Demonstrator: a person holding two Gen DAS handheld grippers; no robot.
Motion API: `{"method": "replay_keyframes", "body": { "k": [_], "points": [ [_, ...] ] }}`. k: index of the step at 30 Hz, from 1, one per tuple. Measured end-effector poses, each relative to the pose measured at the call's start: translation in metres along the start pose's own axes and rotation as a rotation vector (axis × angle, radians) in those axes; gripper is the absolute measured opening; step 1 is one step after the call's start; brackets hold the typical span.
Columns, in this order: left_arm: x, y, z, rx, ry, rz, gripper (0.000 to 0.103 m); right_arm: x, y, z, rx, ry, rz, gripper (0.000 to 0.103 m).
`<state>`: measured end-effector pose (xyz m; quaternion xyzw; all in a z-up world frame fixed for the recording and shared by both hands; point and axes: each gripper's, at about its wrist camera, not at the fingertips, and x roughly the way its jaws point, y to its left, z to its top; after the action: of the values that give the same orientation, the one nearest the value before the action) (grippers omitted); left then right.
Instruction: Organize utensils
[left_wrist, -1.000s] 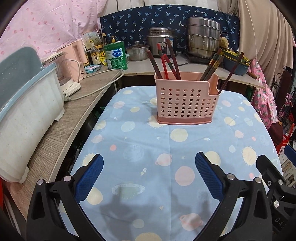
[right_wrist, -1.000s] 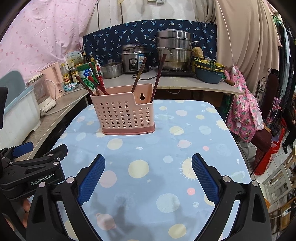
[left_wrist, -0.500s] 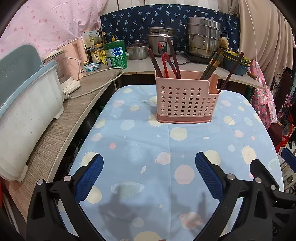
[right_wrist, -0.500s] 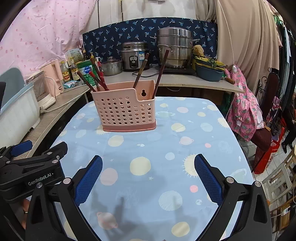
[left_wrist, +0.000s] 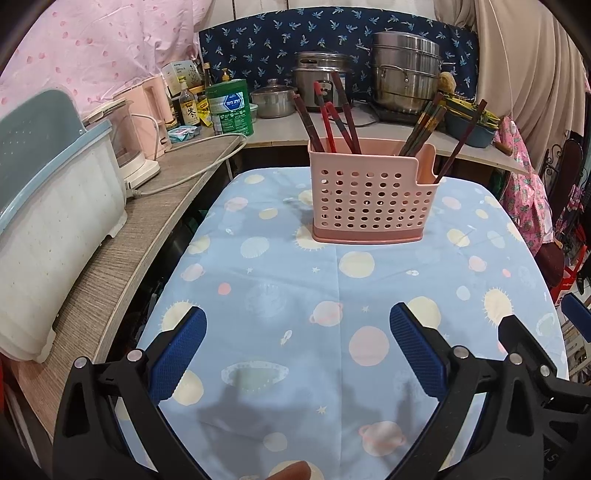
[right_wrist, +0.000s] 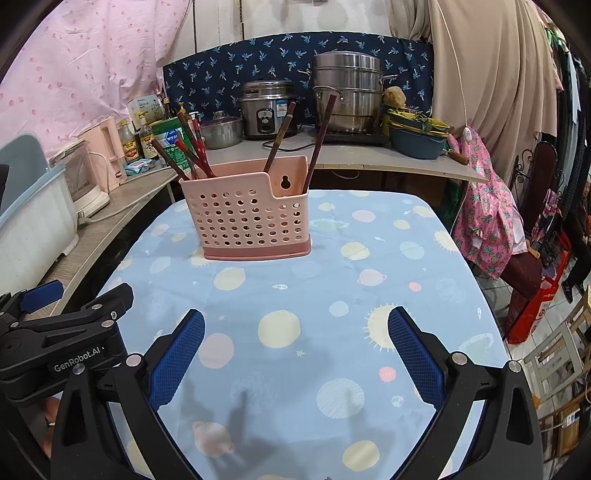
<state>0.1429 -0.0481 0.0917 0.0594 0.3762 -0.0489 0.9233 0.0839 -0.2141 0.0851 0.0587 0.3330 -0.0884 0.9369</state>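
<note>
A pink perforated utensil holder (left_wrist: 372, 195) stands upright on the far half of the table, on a blue planet-print tablecloth (left_wrist: 332, 295). Its left compartment holds the red and dark chopsticks (left_wrist: 328, 118), leaning leftward. Its right compartment holds the dark brown chopsticks (left_wrist: 424, 125), leaning rightward; one further stick (left_wrist: 460, 140) rises from the notched right end. The exact count of sticks cannot be told, as they overlap.

The left gripper (left_wrist: 297, 349) hangs over the near part of the cloth, its blue-padded fingers spread wide and grasping nothing. The right gripper (right_wrist: 295, 350) is in the same condition: fingers released, nothing between them, well apart from the holder. The left unit's black body shows at the left edge of the right wrist view.

On the wooden counter (left_wrist: 110, 258) to the left sit a white dish rack (left_wrist: 48, 206) with a grey-blue lid, a pink kettle (left_wrist: 155, 107) and a green canister (left_wrist: 229, 107). Behind the table stand a rice cooker (right_wrist: 266, 109) and a stacked steel steamer (right_wrist: 345, 92).
</note>
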Motion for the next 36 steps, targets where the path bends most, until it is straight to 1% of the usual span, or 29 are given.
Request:
{"method": "replay_keyframes", "body": {
  "k": [20, 36],
  "points": [
    [0.0044, -0.0002, 0.0025, -0.001, 0.006, 0.007, 0.095, 0.006, 0.0013, 0.0002, 0.009, 0.007, 0.002, 0.096],
    [0.0034, -0.0012, 0.0013, 0.004, -0.005, 0.008, 0.095, 0.0068, 0.0003, 0.0009, 0.008, 0.007, 0.0, 0.096]
  ]
}}
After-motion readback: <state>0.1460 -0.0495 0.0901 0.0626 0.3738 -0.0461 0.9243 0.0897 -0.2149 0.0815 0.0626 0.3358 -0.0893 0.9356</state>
